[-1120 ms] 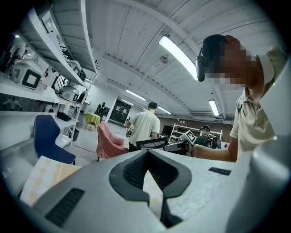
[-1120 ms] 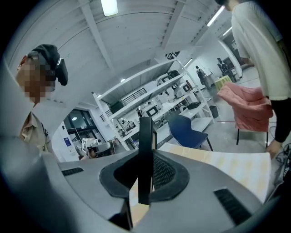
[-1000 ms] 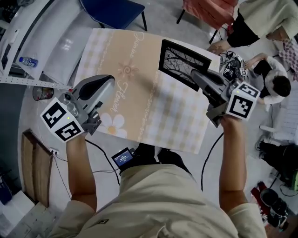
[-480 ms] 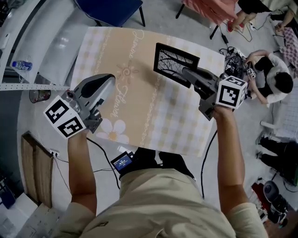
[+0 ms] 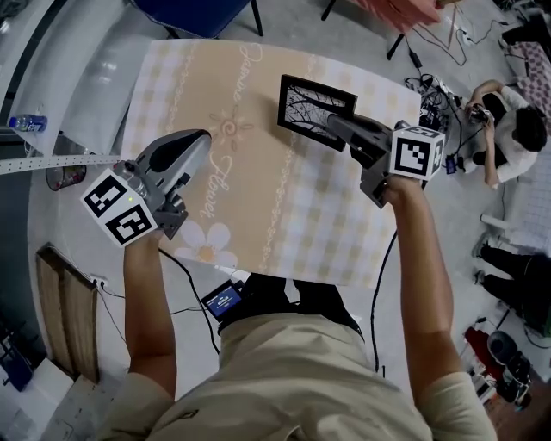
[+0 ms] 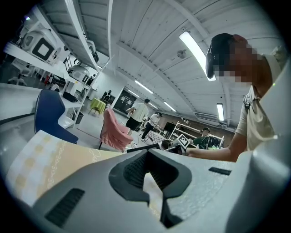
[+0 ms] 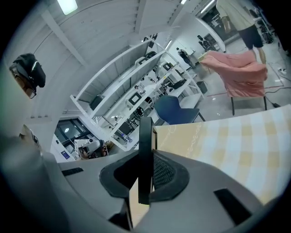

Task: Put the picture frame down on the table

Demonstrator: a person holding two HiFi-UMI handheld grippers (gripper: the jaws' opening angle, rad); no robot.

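A black picture frame [image 5: 312, 110] showing bare tree branches hangs tilted over the far right part of the table [image 5: 258, 164], which wears a beige checked cloth. My right gripper [image 5: 337, 129] is shut on the frame's near right edge. In the right gripper view the frame [image 7: 145, 154] stands edge-on, pinched between the jaws. My left gripper [image 5: 196, 143] hovers over the table's left side, shut with nothing in it; the left gripper view shows its jaws closed together [image 6: 152, 182].
A blue chair [image 5: 202, 13] stands beyond the table's far edge. A pink-draped chair [image 6: 113, 129] stands at the far right, with cables on the floor. People sit and stand to the right [image 5: 508, 129]. A water bottle [image 5: 26, 123] lies on a shelf at left.
My right gripper has carried the frame further left and away across the table. The left gripper has stayed roughly where it was, still shut.
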